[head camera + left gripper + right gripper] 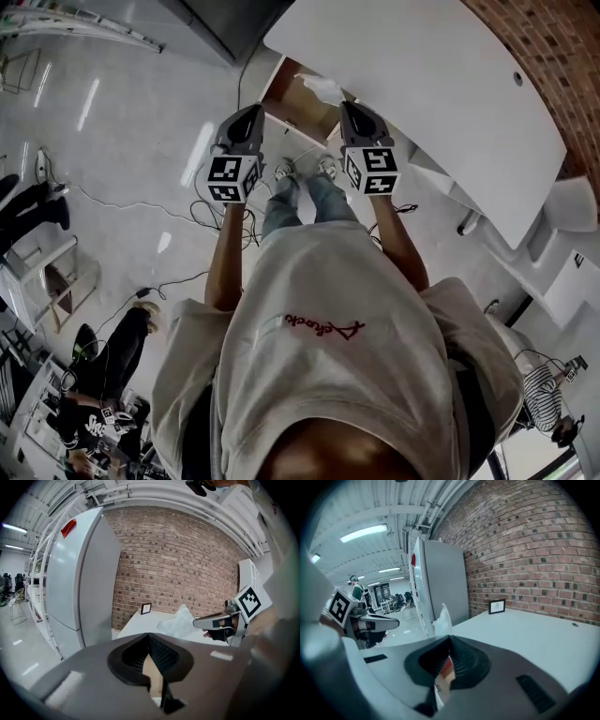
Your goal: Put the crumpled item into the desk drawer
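Observation:
The crumpled white item (322, 87) sits at the near edge of the white desk (441, 84), right over the open wooden drawer (292, 105). It also shows in the left gripper view as a pale lump (180, 622) and in the right gripper view (442, 617). My left gripper (251, 112) is held a little left of it and my right gripper (352, 108) just right of it. Both hang above the floor in front of the desk. In their own views the left gripper (149, 637) and the right gripper (450, 640) are shut with nothing between the pads.
A tall grey cabinet (79, 573) stands left of the desk against a brick wall (187, 564). A small framed picture (497, 605) stands at the back of the desk. Cables (122, 202) lie on the floor. Other people (112, 366) are at the lower left.

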{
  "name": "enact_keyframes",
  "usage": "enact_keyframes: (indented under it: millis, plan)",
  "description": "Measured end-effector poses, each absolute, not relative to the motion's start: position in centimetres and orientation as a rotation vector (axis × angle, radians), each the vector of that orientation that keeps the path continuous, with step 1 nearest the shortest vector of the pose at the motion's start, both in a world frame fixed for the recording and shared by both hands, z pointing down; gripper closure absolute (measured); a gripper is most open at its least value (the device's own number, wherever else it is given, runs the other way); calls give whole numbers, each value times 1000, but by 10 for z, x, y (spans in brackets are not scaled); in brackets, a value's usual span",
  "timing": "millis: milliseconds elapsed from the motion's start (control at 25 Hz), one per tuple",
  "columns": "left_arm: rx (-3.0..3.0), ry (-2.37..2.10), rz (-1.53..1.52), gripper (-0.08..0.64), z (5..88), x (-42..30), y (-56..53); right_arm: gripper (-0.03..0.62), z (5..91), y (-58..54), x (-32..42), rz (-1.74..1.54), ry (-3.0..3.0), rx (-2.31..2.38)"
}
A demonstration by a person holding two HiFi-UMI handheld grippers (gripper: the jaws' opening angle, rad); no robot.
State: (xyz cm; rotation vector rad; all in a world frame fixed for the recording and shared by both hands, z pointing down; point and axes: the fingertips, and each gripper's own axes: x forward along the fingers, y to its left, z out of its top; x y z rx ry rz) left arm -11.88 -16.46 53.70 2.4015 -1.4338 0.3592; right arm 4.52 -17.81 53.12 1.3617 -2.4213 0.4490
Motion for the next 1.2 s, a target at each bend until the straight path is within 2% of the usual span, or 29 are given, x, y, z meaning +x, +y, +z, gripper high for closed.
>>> enact_keyframes:
  millis: [1200]
  plan:
    - [2167,-1236,460,551,719,-93,-85,580,719,-92,62,718,-2167,1158]
